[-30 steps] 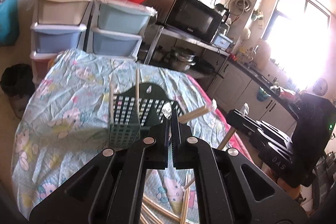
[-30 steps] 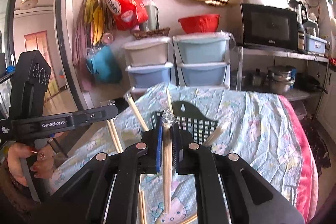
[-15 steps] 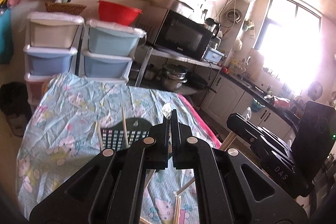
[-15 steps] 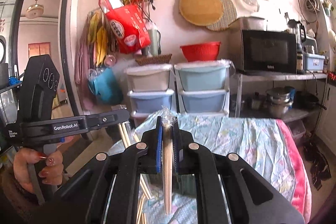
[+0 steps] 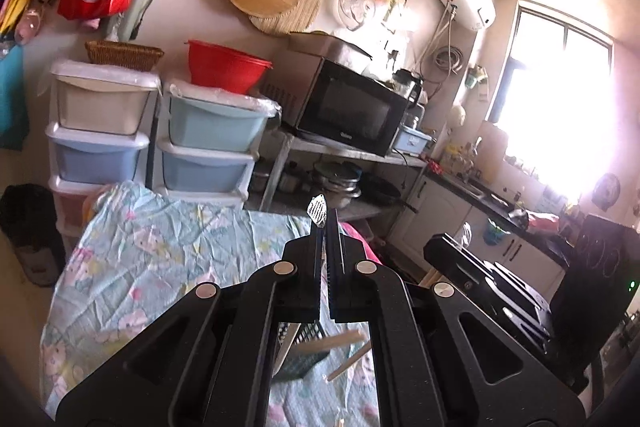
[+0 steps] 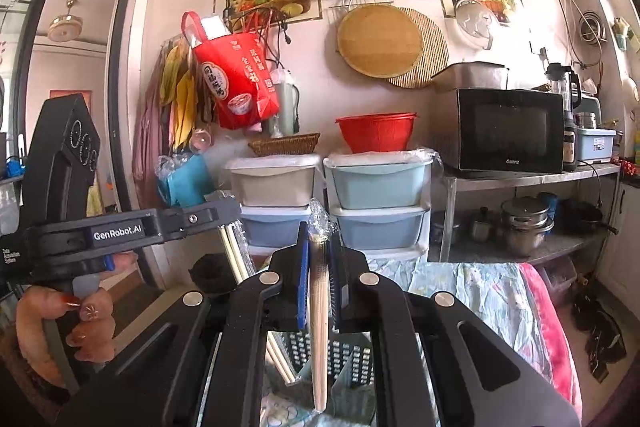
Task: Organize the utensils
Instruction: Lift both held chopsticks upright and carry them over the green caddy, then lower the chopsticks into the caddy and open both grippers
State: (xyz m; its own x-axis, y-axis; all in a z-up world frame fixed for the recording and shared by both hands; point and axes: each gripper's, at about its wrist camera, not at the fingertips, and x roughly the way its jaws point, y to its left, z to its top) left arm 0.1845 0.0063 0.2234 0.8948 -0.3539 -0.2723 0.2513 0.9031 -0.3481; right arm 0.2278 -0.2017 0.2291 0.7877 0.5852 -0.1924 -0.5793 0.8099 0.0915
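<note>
My right gripper [image 6: 319,259] is shut on a pair of wooden chopsticks in clear plastic wrap [image 6: 319,315], held upright above the dark green utensil basket [image 6: 352,355]. My left gripper [image 5: 325,247] is shut on another wrapped chopstick pair; only its plastic tip [image 5: 317,209] shows there. In the right wrist view the left gripper [image 6: 230,223] is at the left with its chopsticks [image 6: 240,267] slanting down into the basket. The basket [image 5: 300,351] shows below the left fingers, with loose chopsticks [image 5: 340,341] beside it.
The table wears a light blue patterned cloth [image 5: 152,251] with a pink edge [image 6: 548,327]. Stacked plastic drawers [image 6: 376,203] stand behind it. A microwave [image 6: 504,131] sits on a metal shelf with pots [image 6: 524,223] underneath. Kitchen counter [image 5: 472,195] at the right.
Both grippers have risen and tilted upward, so the basket dropped to the bottom of both views. Each still holds its chopsticks.
</note>
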